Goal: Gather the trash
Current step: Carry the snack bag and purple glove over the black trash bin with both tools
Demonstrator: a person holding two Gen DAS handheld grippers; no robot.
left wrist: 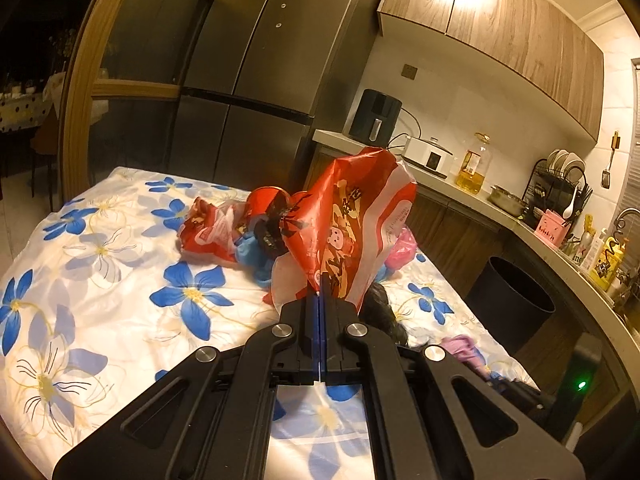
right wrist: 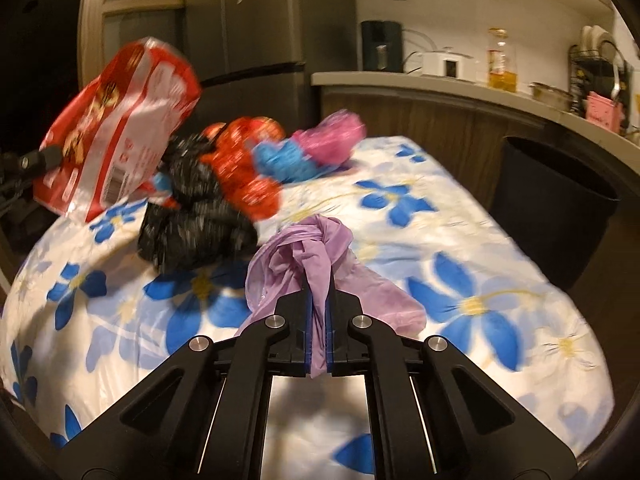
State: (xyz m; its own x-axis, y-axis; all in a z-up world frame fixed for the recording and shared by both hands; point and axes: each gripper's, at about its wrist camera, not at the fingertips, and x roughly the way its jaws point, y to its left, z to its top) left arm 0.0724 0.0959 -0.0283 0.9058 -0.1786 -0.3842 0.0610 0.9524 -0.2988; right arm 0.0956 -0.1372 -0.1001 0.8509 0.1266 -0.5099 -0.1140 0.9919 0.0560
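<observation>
My left gripper (left wrist: 321, 280) is shut on a red and white snack bag (left wrist: 352, 216) and holds it up above the flowered table cover (left wrist: 100, 264); the bag also shows at the left of the right wrist view (right wrist: 120, 136). My right gripper (right wrist: 319, 296) is shut on a crumpled purple plastic bag (right wrist: 304, 248), just above the cover. More trash lies in a heap on the table: a black bag (right wrist: 192, 224), red wrappers (right wrist: 244, 160), a blue piece (right wrist: 280, 160) and a pink bag (right wrist: 332, 136).
A black trash bin (right wrist: 560, 208) stands on the floor right of the table, below the kitchen counter (left wrist: 460, 188). A tall fridge (left wrist: 256, 80) stands behind the table. The counter holds an oil bottle, a dish rack and appliances.
</observation>
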